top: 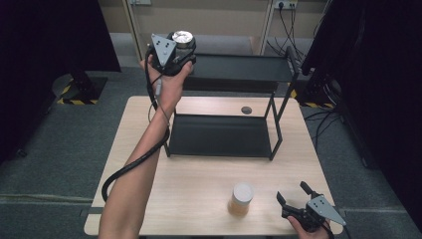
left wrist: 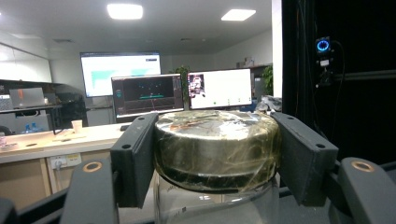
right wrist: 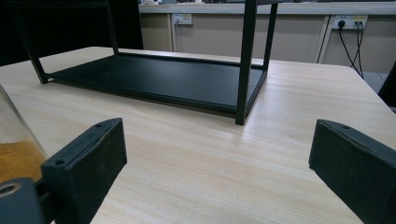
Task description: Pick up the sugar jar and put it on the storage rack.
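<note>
My left gripper (top: 182, 50) is raised above the left end of the black two-tier shelf (top: 239, 67), shut on a glass jar with a metal lid (top: 182, 39). In the left gripper view both jaws press on the sides of the brass-coloured lid (left wrist: 217, 144), with the clear glass body below. My right gripper (top: 294, 193) rests near the table's front right corner with its jaws open and nothing between them (right wrist: 217, 154). A second jar (top: 242, 198) with a white lid and amber contents stands on the table just left of it; its glass edge (right wrist: 14, 149) shows at the left.
The shelf's lower tray (top: 221, 135) sits on the light wooden table (top: 199, 184), its upper tray further back. A small dark round spot (top: 246, 110) lies on the table behind the tray. Black curtains flank both sides. A cable (top: 134, 164) trails along the left forearm.
</note>
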Motion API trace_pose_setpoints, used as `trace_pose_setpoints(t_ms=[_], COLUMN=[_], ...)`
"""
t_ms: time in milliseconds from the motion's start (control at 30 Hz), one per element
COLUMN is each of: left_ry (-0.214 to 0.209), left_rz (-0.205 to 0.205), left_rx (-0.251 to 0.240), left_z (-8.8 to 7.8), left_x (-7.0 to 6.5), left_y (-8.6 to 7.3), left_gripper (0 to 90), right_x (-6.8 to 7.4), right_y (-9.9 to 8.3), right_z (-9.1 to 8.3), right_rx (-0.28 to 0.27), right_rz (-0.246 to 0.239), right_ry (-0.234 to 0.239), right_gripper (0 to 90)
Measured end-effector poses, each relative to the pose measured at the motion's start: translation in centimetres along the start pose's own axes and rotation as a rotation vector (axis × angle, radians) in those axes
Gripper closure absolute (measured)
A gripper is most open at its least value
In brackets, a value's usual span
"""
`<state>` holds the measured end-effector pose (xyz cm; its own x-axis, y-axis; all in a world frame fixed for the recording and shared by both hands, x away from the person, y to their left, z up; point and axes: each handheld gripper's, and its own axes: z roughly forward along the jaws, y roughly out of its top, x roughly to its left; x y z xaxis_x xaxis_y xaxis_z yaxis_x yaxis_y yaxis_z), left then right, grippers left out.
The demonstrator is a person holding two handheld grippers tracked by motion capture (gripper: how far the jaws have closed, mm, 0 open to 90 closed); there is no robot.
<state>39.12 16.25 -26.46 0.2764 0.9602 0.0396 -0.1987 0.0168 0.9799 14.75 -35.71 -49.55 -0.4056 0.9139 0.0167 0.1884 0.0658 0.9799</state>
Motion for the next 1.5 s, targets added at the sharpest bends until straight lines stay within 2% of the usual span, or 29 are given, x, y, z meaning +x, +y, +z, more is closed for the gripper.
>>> trace_pose_setpoints(t_ms=[133, 200, 233, 267, 333, 533, 567, 700, 967, 1033, 1333, 1500], left_ry=[-0.004, -0.008, -0.008, 0.001, 0.003, -0.01, -0.01, -0.017, -0.021, -0.026, -0.053, -0.067], left_rz=[0.006, -0.013, -0.013, -0.02, -0.027, -0.012, -0.024, -0.012, -0.024, -0.026, -0.045, -0.035], left_rx=[0.001, -0.003, -0.003, 0.001, 0.0, -0.011, -0.009, -0.027, -0.035, -0.03, -0.032, -0.031], left_z=[0.0, 0.0, 0.0, -0.1, -0.3, -1.2, -1.5, -2.0, -3.7, -4.7, -6.9, -8.1], left_x=[0.0, 0.2, 0.2, 0.1, 0.0, -0.1, -0.3, -0.3, -0.4, -0.4, -0.1, -0.1], left_y=[0.0, -0.1, -0.1, 0.0, 0.2, 0.6, 0.9, 1.0, 1.2, 0.9, -0.4, -1.4], left_gripper=[34.3, 33.1, 25.9, 25.9, 17.8, 16.8, 16.1, 15.7, 15.3, 15.3, 15.1, 15.1], right_x=[0.0, 0.0, 0.0, 0.0, 0.0, 0.0, 0.0, 0.0, 0.0, 0.0, 0.0, 0.0], right_y=[0.0, 0.0, 0.0, 0.0, 0.0, 0.0, 0.0, 0.1, 0.1, 0.1, 0.1, 0.1], right_z=[0.0, 0.0, 0.0, 0.0, 0.0, 0.0, 0.0, 0.0, 0.0, 0.0, 0.0, 0.1], right_rx=[0.0, 0.002, 0.0, 0.0, 0.001, 0.002, 0.002, 0.003, 0.004, 0.004, 0.005, 0.006], right_rz=[-0.001, -0.002, -0.003, -0.003, -0.003, -0.006, -0.005, -0.006, -0.006, -0.005, -0.008, -0.011], right_ry=[0.001, 0.001, 0.001, 0.001, 0.001, 0.001, 0.001, 0.002, 0.003, 0.004, 0.004, 0.004], right_gripper=[4.4, 4.3, 4.3, 4.3, 4.1, 4.1, 4.1, 4.0, 4.0, 4.0, 4.0, 4.1])
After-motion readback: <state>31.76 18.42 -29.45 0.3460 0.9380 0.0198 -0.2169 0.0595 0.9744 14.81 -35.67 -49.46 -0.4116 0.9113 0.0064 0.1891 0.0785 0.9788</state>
